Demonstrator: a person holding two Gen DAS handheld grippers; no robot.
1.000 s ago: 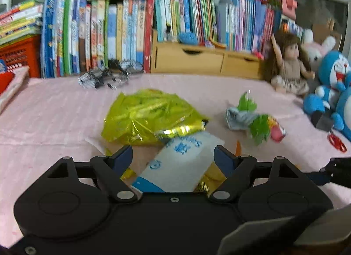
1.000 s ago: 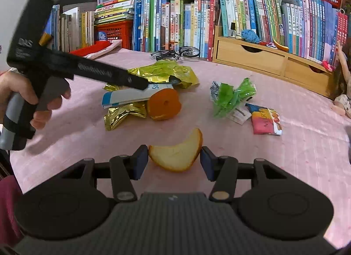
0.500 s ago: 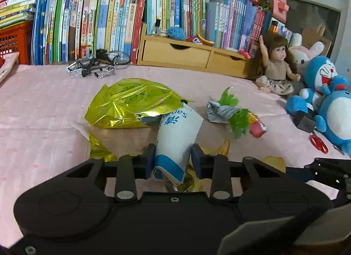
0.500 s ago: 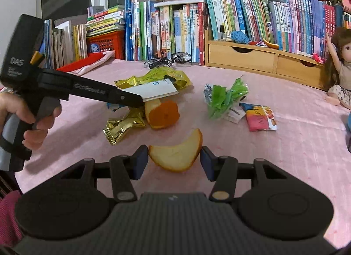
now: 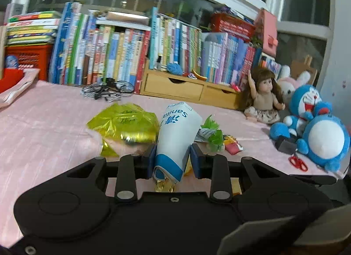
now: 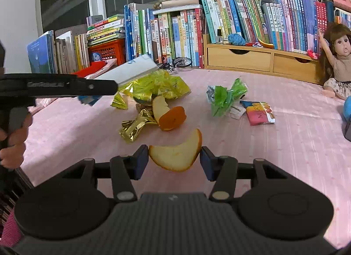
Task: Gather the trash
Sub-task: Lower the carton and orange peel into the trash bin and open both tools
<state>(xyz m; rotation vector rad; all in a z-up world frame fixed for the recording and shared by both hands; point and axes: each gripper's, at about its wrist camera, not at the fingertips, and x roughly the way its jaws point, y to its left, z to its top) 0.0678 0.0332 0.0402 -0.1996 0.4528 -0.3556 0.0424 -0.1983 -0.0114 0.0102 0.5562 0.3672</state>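
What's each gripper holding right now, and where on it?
Left gripper: white-and-blue carton, pinched near its blue-banded end. Right gripper: orange peel, clamped by its two tips.

Each gripper is built from matte black plastic. On the left gripper (image 5: 172,162) a broad flat body is seen with two shallow round recesses, a small screw at its centre edge and another near the lower left corner. Two angled link arms are pinned by silver rivets, and triangular cut-outs are set beside them. The fingers (image 5: 151,161) are faced with dark blue pads. The right gripper (image 6: 174,161) is shaped the same way (its middle panel is ribbed grey, with a small pale mark). From the side, raised lettering is carried along the left gripper's black bar, too blurred to be read. A pink sleeve (image 6: 8,232) is worn.
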